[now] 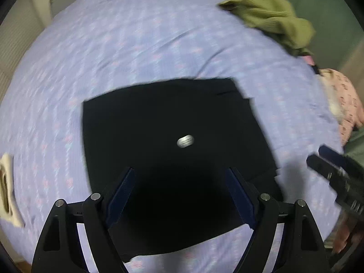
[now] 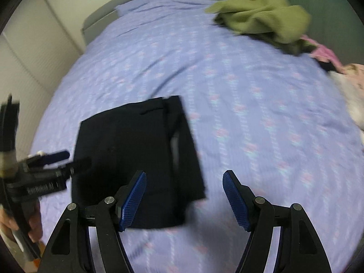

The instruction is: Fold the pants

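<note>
Pants (image 1: pixel 173 141) lay folded into a compact square on the bed (image 1: pixel 136 45), seemingly finished, with left claw (image 1: pixel 180 177) and right claw (image 2: pixel 184 182) both released, grasping nothing

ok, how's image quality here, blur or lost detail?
Left wrist: motion blur on the bedsheet; black pants crushed to flat black, only a metal button reads. Right wrist: smeared too, green garment soft; fisheye bends both.
</note>
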Demonstrator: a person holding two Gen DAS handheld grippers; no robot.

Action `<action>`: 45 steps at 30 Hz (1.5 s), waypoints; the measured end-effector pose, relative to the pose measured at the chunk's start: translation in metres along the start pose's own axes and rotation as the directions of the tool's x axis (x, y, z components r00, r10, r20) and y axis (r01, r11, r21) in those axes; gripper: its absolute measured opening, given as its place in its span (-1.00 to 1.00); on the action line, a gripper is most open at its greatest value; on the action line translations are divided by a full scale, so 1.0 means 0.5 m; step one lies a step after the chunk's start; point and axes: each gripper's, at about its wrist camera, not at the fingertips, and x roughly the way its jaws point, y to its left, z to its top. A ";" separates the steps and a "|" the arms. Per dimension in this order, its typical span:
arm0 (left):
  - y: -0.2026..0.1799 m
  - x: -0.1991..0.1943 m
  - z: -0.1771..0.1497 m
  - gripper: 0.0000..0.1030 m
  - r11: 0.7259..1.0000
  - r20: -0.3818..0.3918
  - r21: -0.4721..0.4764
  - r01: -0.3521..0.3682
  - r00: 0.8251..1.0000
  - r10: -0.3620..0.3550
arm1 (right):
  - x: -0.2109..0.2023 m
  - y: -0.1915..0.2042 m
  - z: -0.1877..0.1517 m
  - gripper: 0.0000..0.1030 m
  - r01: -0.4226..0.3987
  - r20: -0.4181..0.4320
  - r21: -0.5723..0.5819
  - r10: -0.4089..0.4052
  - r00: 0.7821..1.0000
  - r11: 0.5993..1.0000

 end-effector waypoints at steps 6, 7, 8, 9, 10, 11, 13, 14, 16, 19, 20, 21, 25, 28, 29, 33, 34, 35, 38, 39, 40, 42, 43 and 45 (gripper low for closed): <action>0.056 0.052 -0.040 0.58 0.997 -0.063 -0.070 -0.036 0.998 0.032 | 0.127 0.034 0.024 0.12 -0.093 -0.091 -0.013 0.092 0.992 0.996; 0.060 0.063 -0.046 0.58 0.996 -0.073 -0.080 -0.038 0.997 0.032 | 0.143 0.036 0.024 0.10 -0.093 -0.105 -0.011 0.092 0.990 0.996; 0.061 0.068 -0.048 0.58 0.996 -0.077 -0.086 -0.037 0.997 0.030 | 0.161 0.036 0.025 0.10 -0.096 -0.122 -0.001 0.096 0.988 0.995; 0.063 0.074 -0.052 0.58 0.995 -0.083 -0.095 -0.035 0.996 0.027 | 0.176 0.035 0.026 0.10 -0.102 -0.135 0.010 0.102 0.986 0.995; 0.062 0.077 -0.053 0.58 0.994 -0.086 -0.100 -0.031 0.996 0.022 | 0.189 0.033 0.026 0.05 -0.095 -0.146 0.024 0.098 0.984 0.995; 0.061 0.080 -0.054 0.58 0.994 -0.087 -0.103 -0.026 0.996 0.017 | 0.200 0.031 0.026 -0.06 -0.087 -0.154 0.041 0.093 0.984 0.995; 0.063 0.086 -0.055 0.58 0.994 -0.089 -0.110 -0.019 0.996 0.009 | 0.216 0.031 0.027 -0.10 -0.093 -0.162 0.065 0.102 0.981 0.994; 0.066 0.088 -0.054 0.58 0.993 -0.090 -0.116 -0.017 0.996 0.007 | 0.223 0.032 0.027 -0.15 -0.094 -0.167 0.067 0.104 0.980 0.993; 0.068 0.087 -0.052 0.58 0.992 -0.092 -0.123 -0.011 0.996 0.000 | 0.233 0.032 0.025 -0.30 -0.088 -0.192 0.081 0.102 0.976 0.993; 0.072 0.080 -0.050 0.58 0.992 -0.082 -0.126 -0.009 0.997 -0.002 | 0.189 0.040 0.034 -0.72 -0.092 -0.142 0.064 0.100 0.985 0.994; 0.073 0.078 -0.050 0.58 0.992 -0.078 -0.127 -0.004 0.997 -0.006 | 0.164 0.040 0.037 -0.73 -0.123 -0.109 0.071 0.130 0.986 0.990; 0.074 0.076 -0.050 0.58 0.992 -0.075 -0.129 0.001 0.997 -0.010 | 0.147 0.039 0.039 -0.73 -0.153 -0.083 0.079 0.160 0.984 0.985; 0.069 0.078 -0.047 0.58 0.992 -0.079 -0.126 0.010 0.997 -0.020 | 0.156 0.049 0.044 -0.73 -0.176 -0.110 0.078 0.184 0.977 0.981; 0.063 0.077 -0.040 0.58 0.993 -0.073 -0.115 0.007 0.997 -0.015 | 0.187 0.041 0.048 -0.71 -0.224 -0.146 0.133 0.243 0.959 0.965; 0.062 0.077 -0.040 0.58 0.994 -0.074 -0.112 0.006 0.997 -0.014 | 0.201 0.035 0.048 -0.71 -0.225 -0.163 0.158 0.250 0.955 0.962; 0.067 0.075 -0.041 0.58 0.993 -0.078 -0.115 0.007 0.997 -0.016 | 0.230 0.027 0.042 -0.71 -0.217 -0.197 0.197 0.256 0.947 0.956; 0.064 0.080 -0.036 0.58 0.993 -0.081 -0.119 0.007 0.997 -0.016 | 0.229 0.030 0.039 -0.72 -0.230 -0.199 0.199 0.269 0.942 0.953; 0.064 0.082 -0.036 0.58 0.993 -0.084 -0.122 0.005 0.996 -0.015 | 0.222 0.035 0.037 -0.84 -0.207 -0.197 0.175 0.240 0.951 0.963; 0.065 0.081 -0.044 0.58 0.992 -0.087 -0.129 0.002 0.996 -0.013 | 0.184 0.045 0.051 -0.86 -0.171 -0.138 0.109 0.186 0.973 0.979; 0.063 0.081 -0.044 0.58 0.992 -0.088 -0.128 0.000 0.996 -0.011 | 0.173 0.045 0.060 -0.86 -0.154 -0.116 0.090 0.164 0.980 0.984; 0.061 0.082 -0.047 0.58 0.992 -0.089 -0.125 -0.001 0.996 -0.010 | 0.162 0.043 0.073 -0.86 -0.120 -0.094 0.058 0.125 0.988 0.991; 0.053 0.087 -0.048 0.58 0.993 -0.096 -0.122 -0.003 0.995 -0.009 | 0.170 0.030 0.096 -0.90 -0.050 -0.084 0.018 0.052 0.995 0.999; 0.048 0.090 -0.048 0.58 0.993 -0.099 -0.120 -0.001 0.995 -0.010 | 0.179 0.019 0.104 -0.91 -0.009 -0.087 0.009 0.010 0.996 1.000; 0.040 0.093 -0.049 0.58 0.994 -0.107 -0.112 0.003 0.994 -0.015 | 0.198 -0.013 0.118 -0.91 0.006 -0.122 0.053 0.000 0.993 0.999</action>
